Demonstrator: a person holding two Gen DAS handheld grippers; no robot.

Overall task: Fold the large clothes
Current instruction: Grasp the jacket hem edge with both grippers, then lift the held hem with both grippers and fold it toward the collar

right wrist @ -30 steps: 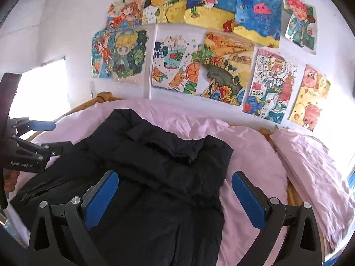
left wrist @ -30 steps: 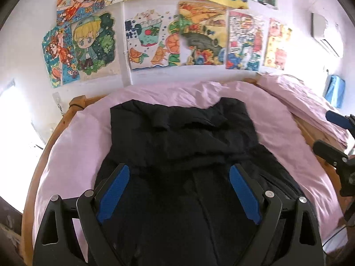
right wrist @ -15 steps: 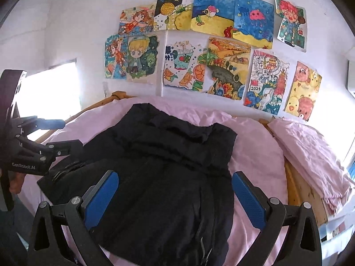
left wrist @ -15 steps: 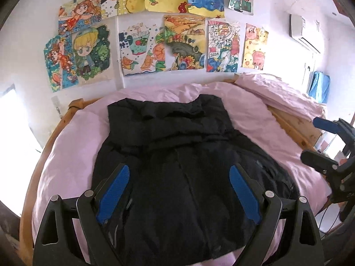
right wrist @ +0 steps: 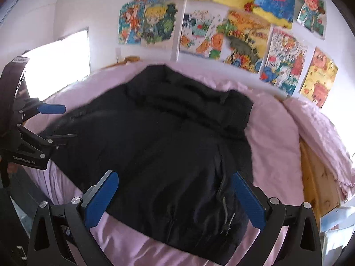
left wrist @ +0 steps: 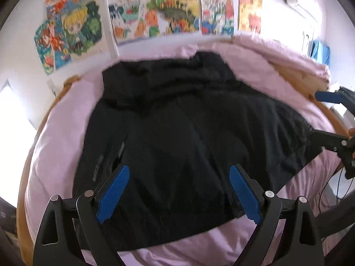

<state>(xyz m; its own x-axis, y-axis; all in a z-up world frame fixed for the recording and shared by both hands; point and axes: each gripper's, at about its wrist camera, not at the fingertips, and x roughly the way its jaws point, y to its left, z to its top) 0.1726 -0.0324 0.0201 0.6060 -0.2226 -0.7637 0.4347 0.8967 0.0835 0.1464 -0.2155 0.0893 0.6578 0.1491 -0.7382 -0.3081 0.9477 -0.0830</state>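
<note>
Large black padded jacket (left wrist: 177, 133) (right wrist: 168, 150): lying spread flat across pink bedsheet (left wrist: 55, 137) (right wrist: 273, 137), collar end pointing toward wall, hem nearest cameras, surface rumpling slightly, zipper showing near hem.

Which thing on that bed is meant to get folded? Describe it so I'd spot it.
Find the bed with the pink sheet under the wall of colourful drawings. Spread across its middle lies a black padded jacket, the only dark thing on the pink bedding.
</note>
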